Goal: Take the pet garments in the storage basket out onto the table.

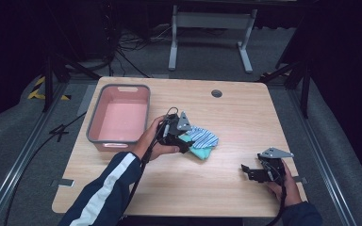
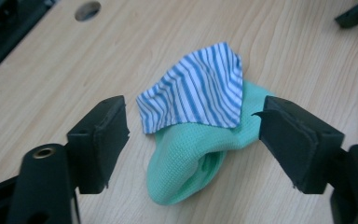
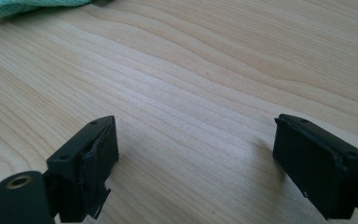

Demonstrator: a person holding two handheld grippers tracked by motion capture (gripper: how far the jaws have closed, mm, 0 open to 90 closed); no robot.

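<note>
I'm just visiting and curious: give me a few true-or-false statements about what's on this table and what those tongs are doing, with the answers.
1. The striped cloth lies on top of the green cloth. True.
2. The left tongs are clamped on the cloths. False: the jaws stand open to either side, not pressing.
3. The pink bin holds the cloths. False: they lie on the table beside it.
4. The right tongs are open over bare wood. True.
</note>
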